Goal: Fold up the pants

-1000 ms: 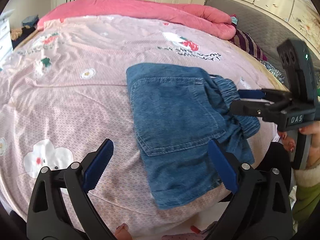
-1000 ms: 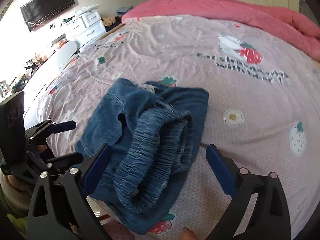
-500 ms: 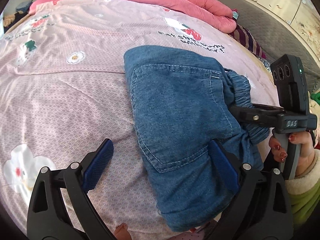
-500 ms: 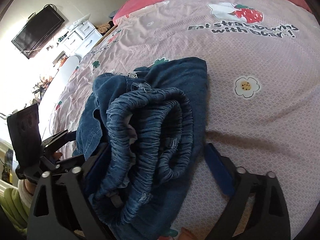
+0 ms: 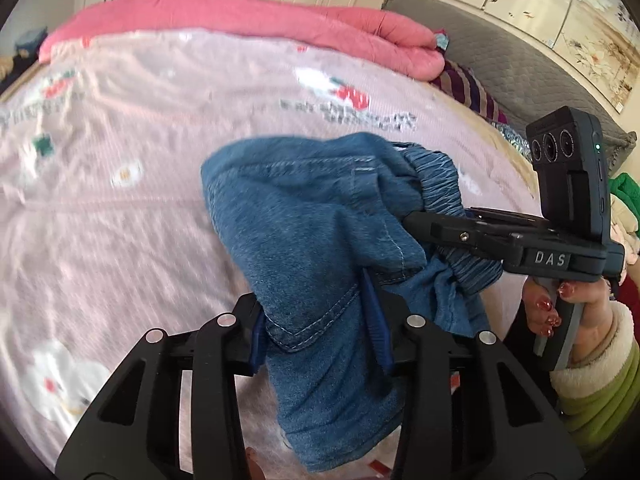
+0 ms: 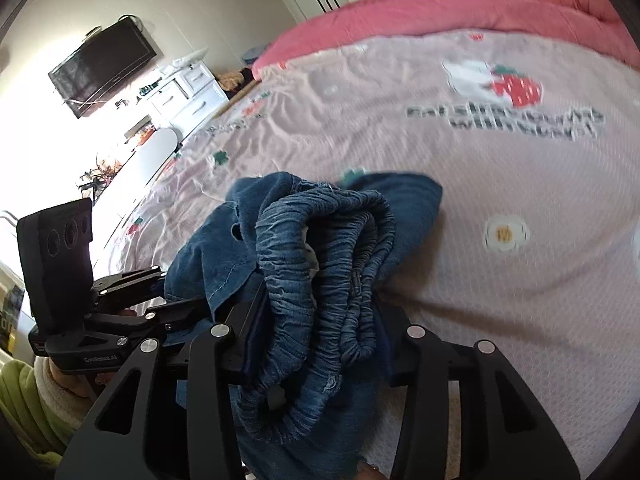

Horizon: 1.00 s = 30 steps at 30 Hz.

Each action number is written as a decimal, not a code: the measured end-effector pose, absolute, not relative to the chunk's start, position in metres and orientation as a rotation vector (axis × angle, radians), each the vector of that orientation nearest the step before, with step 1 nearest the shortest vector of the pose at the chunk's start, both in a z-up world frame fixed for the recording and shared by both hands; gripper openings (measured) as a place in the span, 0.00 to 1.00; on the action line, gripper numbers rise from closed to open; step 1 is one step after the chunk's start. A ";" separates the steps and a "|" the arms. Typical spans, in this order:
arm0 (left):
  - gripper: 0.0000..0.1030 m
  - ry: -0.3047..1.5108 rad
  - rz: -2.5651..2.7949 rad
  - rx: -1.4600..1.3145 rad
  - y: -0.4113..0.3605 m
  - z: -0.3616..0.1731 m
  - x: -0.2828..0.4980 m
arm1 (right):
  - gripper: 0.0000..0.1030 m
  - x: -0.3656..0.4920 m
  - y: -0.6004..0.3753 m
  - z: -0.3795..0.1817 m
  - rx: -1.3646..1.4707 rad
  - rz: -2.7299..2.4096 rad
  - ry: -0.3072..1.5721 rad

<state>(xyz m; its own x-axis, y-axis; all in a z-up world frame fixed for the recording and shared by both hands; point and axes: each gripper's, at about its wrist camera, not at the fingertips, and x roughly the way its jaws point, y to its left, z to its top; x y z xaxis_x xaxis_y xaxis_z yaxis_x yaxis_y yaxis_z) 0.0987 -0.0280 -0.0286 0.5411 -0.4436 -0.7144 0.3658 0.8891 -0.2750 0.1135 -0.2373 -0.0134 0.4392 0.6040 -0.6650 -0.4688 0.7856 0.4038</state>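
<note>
Folded denim pants (image 5: 304, 216) sat bunched on the pink strawberry-print bedsheet (image 5: 120, 208), near its front edge, with a back pocket facing up and the elastic waistband (image 6: 320, 280) rolled toward the right-hand side. The left gripper (image 5: 316, 332) was closing on the pocket end of the bundle, its blue pads (image 5: 374, 320) pressing denim from both sides. The right gripper (image 6: 316, 340) was closing around the gathered waistband, cloth packed between its fingers; pads there mostly buried in fabric, so contact looked firm but hard to confirm fully. Part of the bundle seemed raised off the sheet, motion blur made that uncertain. In the left wrist view the right hand (image 5: 560, 308) with red nails held its handle, green sleeve (image 5: 596, 392) with a cream cuff below it. A pink quilt (image 5: 240, 16) lay folded along the far side of the bed, grey headboard (image 5: 512, 64) to the right. A wall TV (image 6: 104, 68) and white drawers (image 6: 180, 92) stood in the right wrist view's background.
</note>
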 end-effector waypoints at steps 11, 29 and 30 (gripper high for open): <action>0.35 0.848 -0.349 -0.062 -0.008 -0.024 0.153 | 0.42 0.187 -0.201 -0.008 0.165 0.648 0.844; 0.71 0.906 -0.291 -0.101 0.004 -0.059 0.162 | 0.66 0.201 -0.197 -0.057 0.189 0.535 0.942; 0.71 0.903 -0.289 -0.100 0.006 -0.060 0.160 | 0.68 0.200 -0.198 -0.055 0.182 0.527 0.931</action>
